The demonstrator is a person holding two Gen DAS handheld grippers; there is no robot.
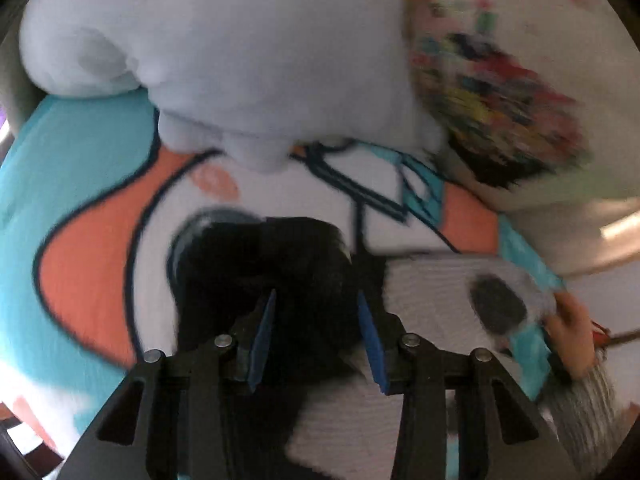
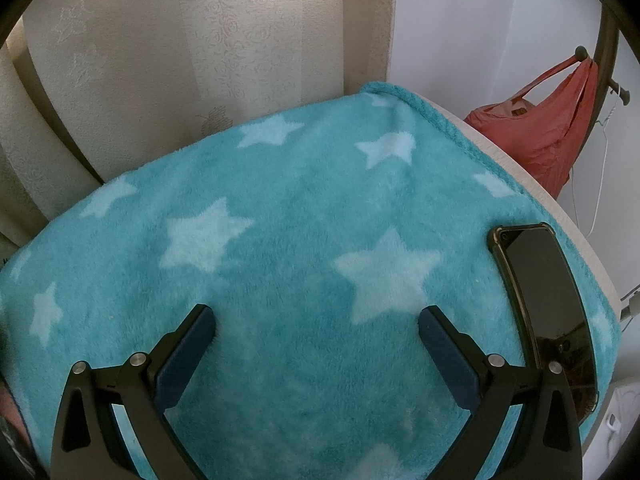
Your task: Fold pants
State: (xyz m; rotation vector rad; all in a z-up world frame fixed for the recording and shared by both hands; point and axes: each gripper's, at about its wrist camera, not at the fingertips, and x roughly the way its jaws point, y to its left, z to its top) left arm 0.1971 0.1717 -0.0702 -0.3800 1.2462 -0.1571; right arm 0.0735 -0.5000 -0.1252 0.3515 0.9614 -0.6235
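Gripping a bunch of black fabric, the left claw has its blue pads drawn in narrow on either side of the dark cloth, which looks to be the pants, though the left wrist view is smeared by motion and the garment's shape cannot be made out. The black bundle spills ahead of the fingertips and down between the jaws. Beneath it lies a blanket printed in teal, orange and white with dark outlines. Ahead of the left claw sits a pale lavender plush cushion, and ahead to its right a white pillow with a many-coloured print. To the right of the left claw, a white ribbed cloth with a dark oval patch lies on the blanket.

The right claw stands wide apart, holding nothing, its pads just above a fluffy teal blanket with pale stars. Just right of its right finger a black phone lies screen up on that blanket. Farther ahead and to the right, a red bag hangs from a peg on a dark stand, in front of a white wall.
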